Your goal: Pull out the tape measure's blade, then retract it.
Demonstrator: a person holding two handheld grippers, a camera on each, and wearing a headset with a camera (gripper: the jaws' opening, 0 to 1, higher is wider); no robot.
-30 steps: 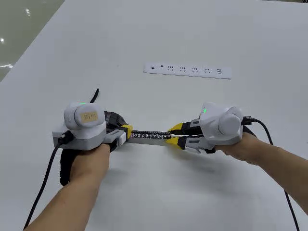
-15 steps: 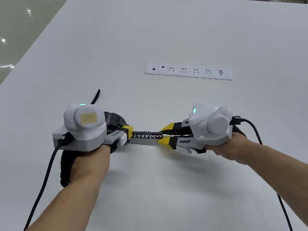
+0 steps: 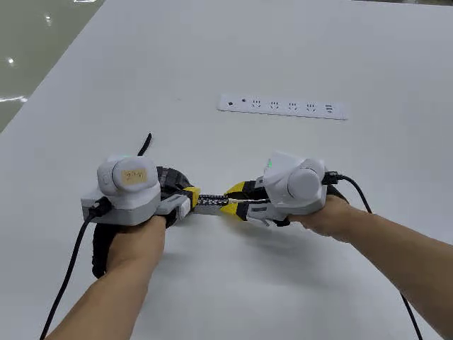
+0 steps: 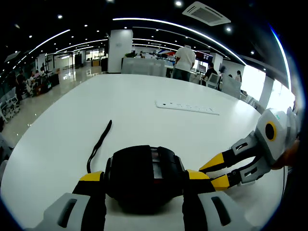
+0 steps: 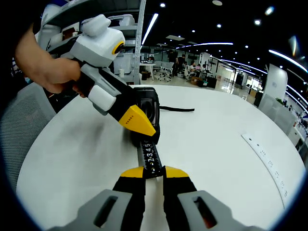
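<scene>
A black tape measure case (image 4: pixel 144 175) rests on the white table, and my left gripper (image 4: pixel 143 183) is shut on it from both sides. In the head view the case (image 3: pixel 170 180) peeks out beside the left gripper (image 3: pixel 185 198). A short length of blade (image 5: pixel 150 156) with black numbers runs out of the case (image 5: pixel 147 113). My right gripper (image 5: pixel 154 174) is shut on the blade's end. In the head view the right gripper (image 3: pixel 233 200) sits close to the left one, with only a short stretch of blade (image 3: pixel 209 201) between them.
A white power strip (image 3: pixel 283 107) lies flat further back on the table (image 3: pixel 297 49). The case's black wrist strap (image 4: pixel 99 142) trails on the table behind it. Cables run from both grippers toward the person. The table's left edge borders a shiny floor.
The right gripper has moved left toward the left gripper, still holding the blade. The visible blade between them has grown much shorter. The left gripper and case have stayed put.
</scene>
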